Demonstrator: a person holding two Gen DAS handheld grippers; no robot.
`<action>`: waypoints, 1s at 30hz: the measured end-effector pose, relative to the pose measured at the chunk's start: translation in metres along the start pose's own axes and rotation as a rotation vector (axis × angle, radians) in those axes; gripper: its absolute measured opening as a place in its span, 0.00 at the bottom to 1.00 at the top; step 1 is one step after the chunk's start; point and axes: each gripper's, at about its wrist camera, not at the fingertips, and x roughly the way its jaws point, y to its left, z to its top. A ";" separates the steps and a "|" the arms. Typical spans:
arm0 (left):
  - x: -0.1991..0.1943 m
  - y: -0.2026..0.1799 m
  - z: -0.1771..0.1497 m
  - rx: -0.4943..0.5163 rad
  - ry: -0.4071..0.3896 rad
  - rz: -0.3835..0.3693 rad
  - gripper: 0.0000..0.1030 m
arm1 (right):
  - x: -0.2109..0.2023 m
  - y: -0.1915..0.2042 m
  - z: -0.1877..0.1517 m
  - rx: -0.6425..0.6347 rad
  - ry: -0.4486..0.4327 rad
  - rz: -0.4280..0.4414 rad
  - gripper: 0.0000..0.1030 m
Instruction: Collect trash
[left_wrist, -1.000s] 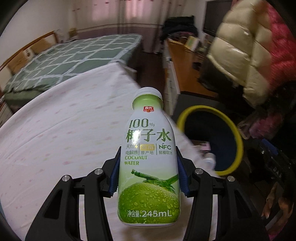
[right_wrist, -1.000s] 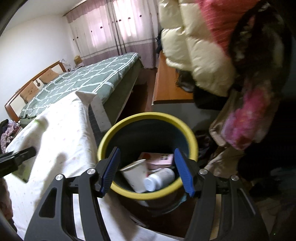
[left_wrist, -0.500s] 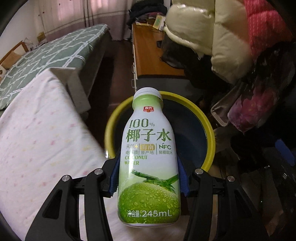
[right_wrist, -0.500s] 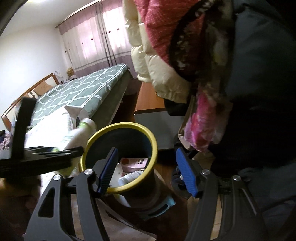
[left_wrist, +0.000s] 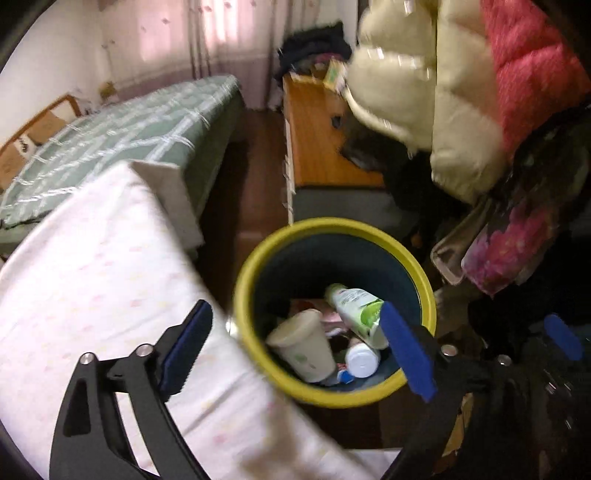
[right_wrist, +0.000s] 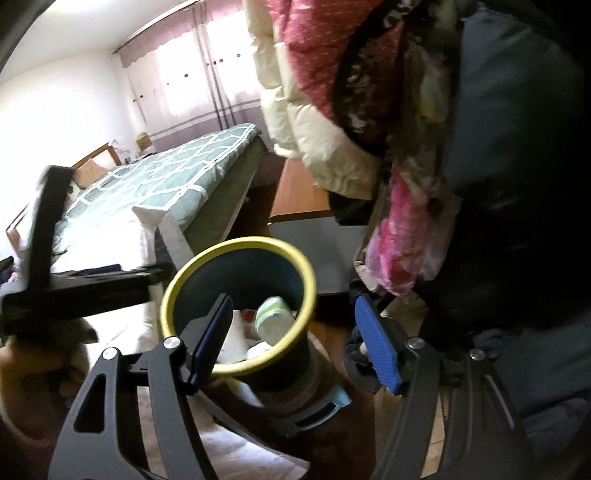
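The coconut water bottle (left_wrist: 356, 308) lies tilted inside the yellow-rimmed bin (left_wrist: 258, 254), resting on a pale cup (left_wrist: 304, 345) and a small white bottle (left_wrist: 362, 360). The left tool (left_wrist: 295, 343) hangs above the bin's near rim, its jaws opening with nothing between them. The right tool (right_wrist: 291, 339) stands beside the bin on its near side; its jaws are slowly opening and grip nothing. The bottle appears to be light, smooth plastic, stiff enough to pinch across the labelled body; the cup is likely thin and easily crushed. Clearance is tight: the white-sheeted bed (left_wrist: 96, 266) abuts the bin's left side, and hanging coats (left_wrist: 443, 110) crowd its far right. The room above the bin's mouth is open.
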 end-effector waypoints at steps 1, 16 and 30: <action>-0.016 0.008 -0.006 -0.009 -0.031 0.015 0.92 | 0.001 0.003 -0.001 -0.007 0.004 0.009 0.64; -0.225 0.158 -0.170 -0.313 -0.279 0.349 0.95 | -0.037 0.130 -0.022 -0.235 -0.028 0.238 0.67; -0.320 0.195 -0.265 -0.455 -0.386 0.463 0.95 | -0.095 0.202 -0.044 -0.379 -0.111 0.325 0.73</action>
